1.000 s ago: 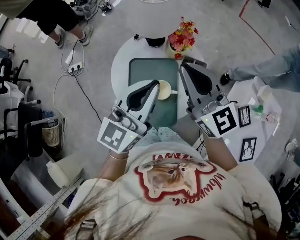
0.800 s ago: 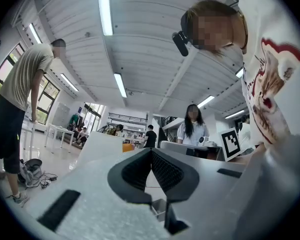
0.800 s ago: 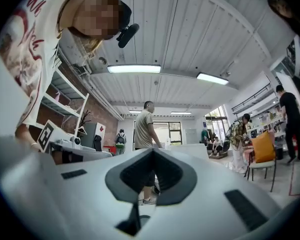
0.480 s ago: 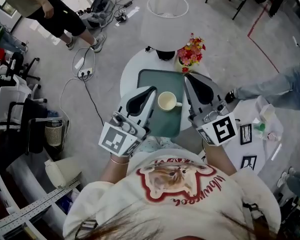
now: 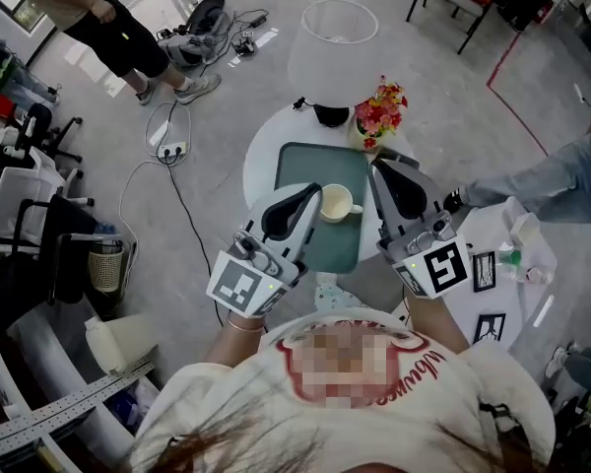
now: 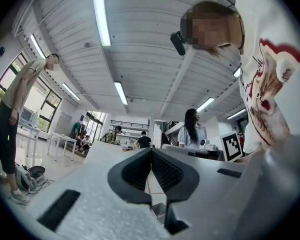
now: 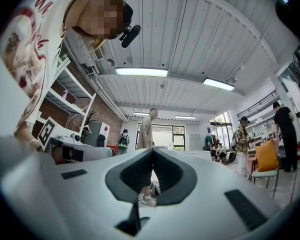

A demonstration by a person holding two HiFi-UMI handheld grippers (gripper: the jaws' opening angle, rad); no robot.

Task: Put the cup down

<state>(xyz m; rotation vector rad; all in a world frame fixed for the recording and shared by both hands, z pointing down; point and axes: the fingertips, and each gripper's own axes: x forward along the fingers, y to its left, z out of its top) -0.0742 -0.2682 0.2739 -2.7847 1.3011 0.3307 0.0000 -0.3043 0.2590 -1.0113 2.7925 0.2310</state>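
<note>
A cream cup [image 5: 335, 203] with a handle stands upright on a green mat [image 5: 320, 161] on a small round white table [image 5: 260, 161]. My left gripper [image 5: 310, 197] hangs just left of the cup, shut and holding nothing. To the cup's right, apart from it, is my right gripper [image 5: 382, 168], also shut and holding nothing. In the left gripper view the left gripper [image 6: 151, 151] points up at the ceiling with its jaws pressed together. The right gripper [image 7: 152, 151] in its own view does the same. Neither gripper view shows the cup.
A vase of red and yellow flowers [image 5: 379, 111] and a lamp with a white shade [image 5: 335, 52] stand at the table's far edge. Cables [image 5: 167, 156] lie on the floor to the left. People stand and sit around the room.
The head view has shifted. The cup, partly hidden behind the left gripper a second ago, now shows whole between the two grippers. Both grippers stay shut.
</note>
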